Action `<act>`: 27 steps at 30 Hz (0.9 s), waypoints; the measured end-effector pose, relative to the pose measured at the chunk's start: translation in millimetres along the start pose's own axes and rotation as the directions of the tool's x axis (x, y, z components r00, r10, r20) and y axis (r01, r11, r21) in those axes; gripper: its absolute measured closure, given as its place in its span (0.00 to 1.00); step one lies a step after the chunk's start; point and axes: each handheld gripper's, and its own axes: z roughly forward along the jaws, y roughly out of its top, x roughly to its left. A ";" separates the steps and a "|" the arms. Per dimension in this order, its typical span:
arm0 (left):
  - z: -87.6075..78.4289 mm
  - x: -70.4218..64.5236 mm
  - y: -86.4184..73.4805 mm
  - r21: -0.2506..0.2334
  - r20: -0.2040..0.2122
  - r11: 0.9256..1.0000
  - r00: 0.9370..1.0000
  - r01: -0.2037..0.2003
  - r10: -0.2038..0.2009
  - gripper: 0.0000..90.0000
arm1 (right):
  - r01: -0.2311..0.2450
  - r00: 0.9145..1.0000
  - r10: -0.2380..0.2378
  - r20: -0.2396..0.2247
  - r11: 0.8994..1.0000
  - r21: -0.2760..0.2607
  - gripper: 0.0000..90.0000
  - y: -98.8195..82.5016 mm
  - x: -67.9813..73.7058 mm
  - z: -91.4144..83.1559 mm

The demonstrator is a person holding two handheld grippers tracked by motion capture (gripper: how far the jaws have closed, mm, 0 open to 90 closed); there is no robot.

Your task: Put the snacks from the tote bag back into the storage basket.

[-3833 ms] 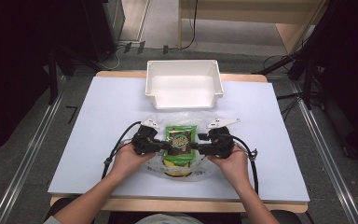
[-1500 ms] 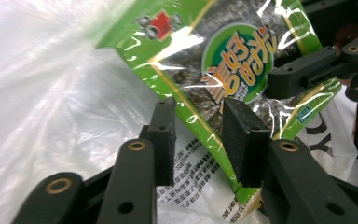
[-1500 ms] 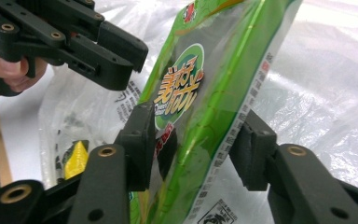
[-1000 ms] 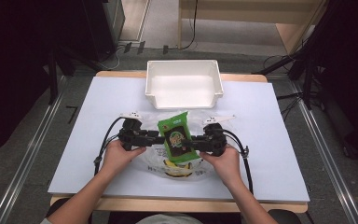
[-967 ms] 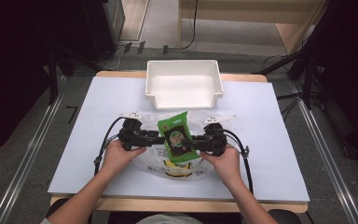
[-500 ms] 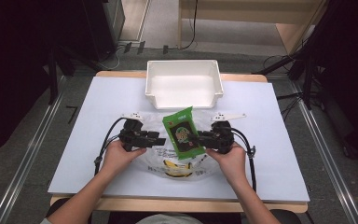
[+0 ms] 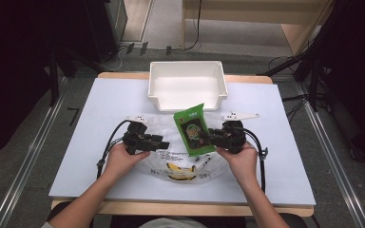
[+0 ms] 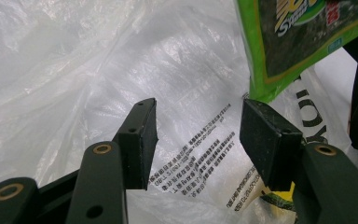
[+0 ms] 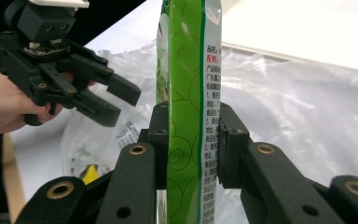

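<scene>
bag: clear plastic bag (image 7: 180, 156) lies flat on the table between my hands, black print on it, something yellow inside near its front edge (image 7: 179, 170)
left gripper: my left gripper (image 7: 164, 144) sits low over the bag, jaws apart, nothing between them; in the left gripper view the pads (image 8: 140, 135) hover over the printed film
packet: green snack packet (image 7: 194, 130) is up out of the bag, tilted, its lower end above the bag's right part
right gripper: my right gripper (image 7: 210, 137) is clamped on the packet's right edge; the right gripper view shows both pads (image 9: 230, 140) pressed on the packet (image 9: 189, 116), one each side, packet edge-on and upright
bin: white bin (image 7: 187, 85) at the far edge of the table, nothing in it that I can see
surface: white table (image 7: 90, 109) with a wood rim at the front
room: grey floor, dark stands either side, cables on the floor behind the bin
change: a second ago the packet sat lower, over the bag's middle; now higher and shifted right with my right hand. Left hand same spot.
</scene>
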 end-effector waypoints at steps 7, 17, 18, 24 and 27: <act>3.2 -0.4 -0.6 0.012 -0.006 1.000 1.000 0.005 -0.005 0.53 | 0.028 0.999 -0.027 0.034 0.999 -0.031 0.82 11.0 2.3 -4.9; 6.0 -1.9 -2.3 0.026 -0.006 1.000 1.000 0.008 -0.008 0.53 | 0.077 0.994 -0.073 0.079 0.996 -0.042 0.82 26.0 5.0 -2.0; 6.3 -1.8 -2.6 0.027 -0.001 1.000 1.000 0.009 -0.009 0.53 | 0.081 0.993 -0.077 0.084 0.996 -0.039 0.82 26.8 4.0 -2.0; 7.5 -1.2 -3.4 0.035 0.004 0.999 1.000 0.009 -0.009 0.53 | 0.096 0.990 -0.091 0.107 0.994 -0.044 0.82 33.4 1.0 -3.6; 7.3 -1.2 -3.5 0.035 0.003 0.999 1.000 0.008 -0.009 0.53 | 0.101 0.989 -0.095 0.117 0.994 -0.049 0.82 38.1 -0.8 -4.6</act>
